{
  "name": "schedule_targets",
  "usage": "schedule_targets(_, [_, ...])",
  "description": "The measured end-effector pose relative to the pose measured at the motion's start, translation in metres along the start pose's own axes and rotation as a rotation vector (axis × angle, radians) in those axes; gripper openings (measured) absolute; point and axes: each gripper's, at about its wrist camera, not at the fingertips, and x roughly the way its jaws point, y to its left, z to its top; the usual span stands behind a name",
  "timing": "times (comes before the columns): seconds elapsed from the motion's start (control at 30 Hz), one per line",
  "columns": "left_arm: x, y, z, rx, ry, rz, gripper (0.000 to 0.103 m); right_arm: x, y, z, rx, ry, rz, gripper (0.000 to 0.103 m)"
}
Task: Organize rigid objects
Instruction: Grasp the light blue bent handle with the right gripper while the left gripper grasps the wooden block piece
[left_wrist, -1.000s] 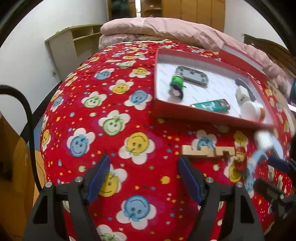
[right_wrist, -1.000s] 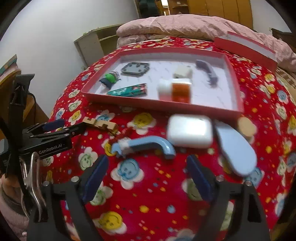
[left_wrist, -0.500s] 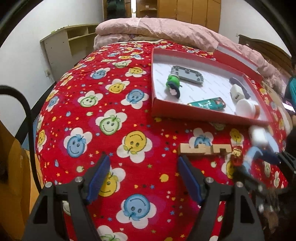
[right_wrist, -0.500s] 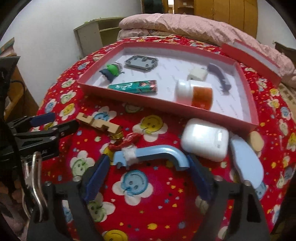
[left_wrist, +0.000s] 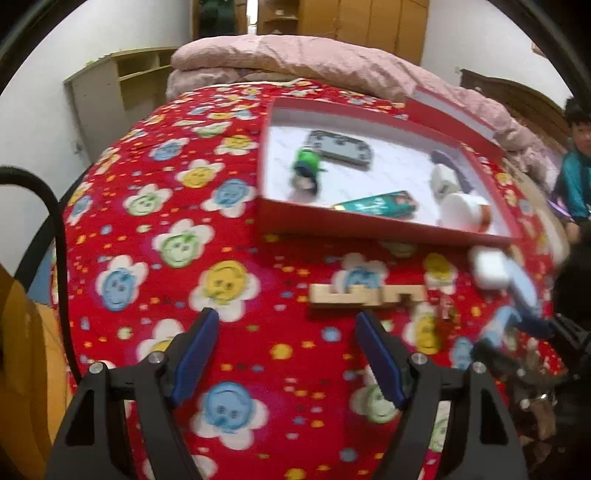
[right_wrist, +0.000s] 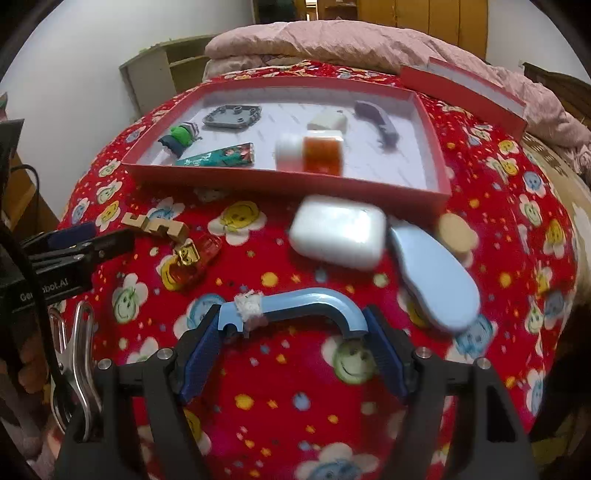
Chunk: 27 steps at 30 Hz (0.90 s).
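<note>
- Pick-up in hand: right gripper (right_wrist: 291, 321), jaws just drawn in, clamped end to end on the blue handle (right_wrist: 306, 301) by the near edge of the bedspread (right_wrist: 295, 387).
- Left gripper (left_wrist: 286, 319) hanging open and empty over the bedspread, with the wooden block (left_wrist: 365, 295) just beyond its tips.
- Next, probably: lifting the handle clear, carrying it over the front wall of the red box (right_wrist: 280, 182), and finding a bare patch among the things already inside.

The tray (right_wrist: 436, 155) sits on the bed (right_wrist: 517, 206) toward the pillow end. Just before its near edge lie the case (right_wrist: 338, 230), with the curved handle (right_wrist: 306, 306) nearer still, and the wooden block (right_wrist: 157, 227) to the left.
</note>
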Motion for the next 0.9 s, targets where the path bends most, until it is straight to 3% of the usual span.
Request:
schedule_targets(0.4, [0.012,-0.030,0.011,0.011,-0.013,-0.061,0.087,-0.001,0.001,-0.008,-0.008,-0.025,-0.009,0.076])
schedule_targets(0.5, [0.016,-0.033,0.011,0.020,-0.019,-0.088,0.096,-0.002,0.000,-0.009,-0.008,-0.029,-0.007,0.077])
schedule_targets(0.9, [0.024,-0.045,0.012,0.051,-0.045,0.005,0.096,-0.003,0.000,-0.010,-0.003,-0.037,0.000,0.077])
